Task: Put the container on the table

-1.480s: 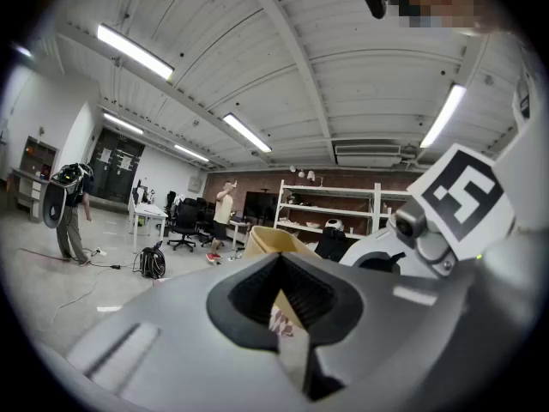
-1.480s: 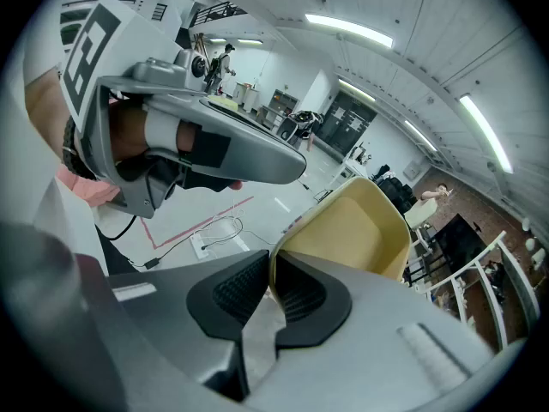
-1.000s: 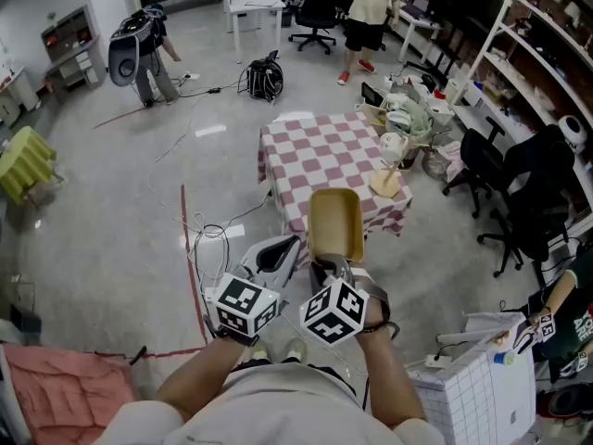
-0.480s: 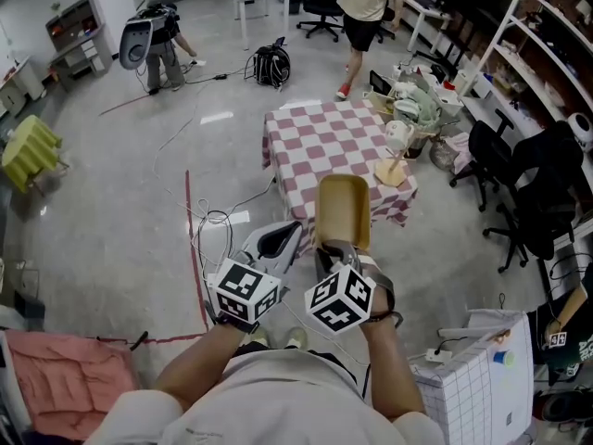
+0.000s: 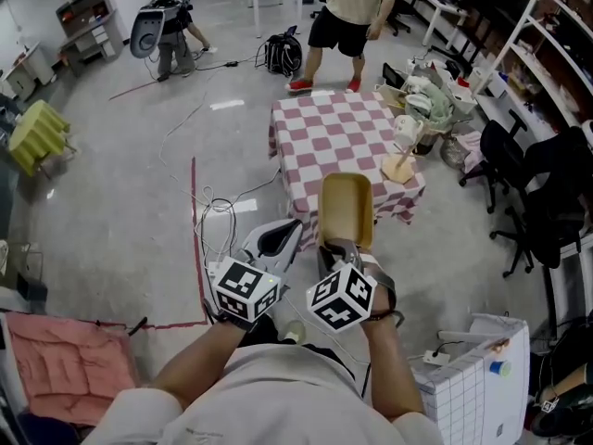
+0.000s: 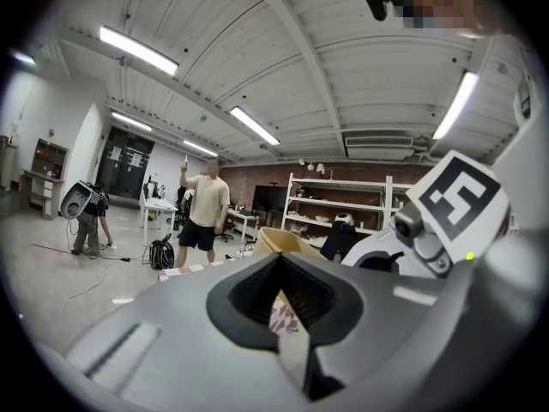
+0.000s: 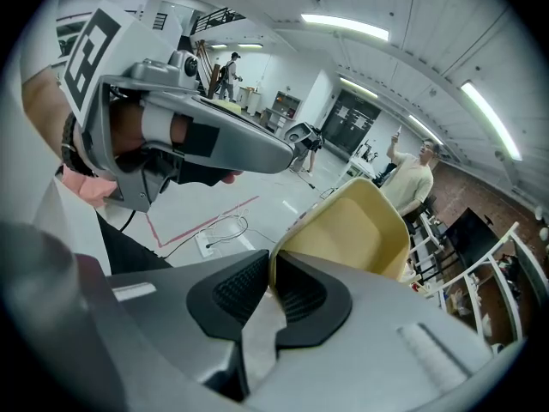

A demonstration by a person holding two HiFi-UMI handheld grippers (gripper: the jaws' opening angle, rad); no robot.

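- Container of tan plastic (image 5: 346,209), deep with rounded corners, is held up in the air with its open side turned toward the head view.
- Right hand-held gripper (image 5: 338,247) has its two black ribbed jaws clamped on the thin near rim of the container, as the right gripper view shows.
- Left hand-held gripper (image 5: 289,232) is just beside the right one, with its jaws together at the tips and nothing between them.
- Bench draped in a red-and-white checked cloth (image 5: 324,137) stands ahead on the grey floor. The container is not on it and only overlaps its near edge in the head view.
- White cup-like object on a pale wooden stand (image 5: 400,156) sits at the bench's right edge.
- Person in a beige shirt and black shorts (image 5: 347,7) stands beyond the bench's far side.
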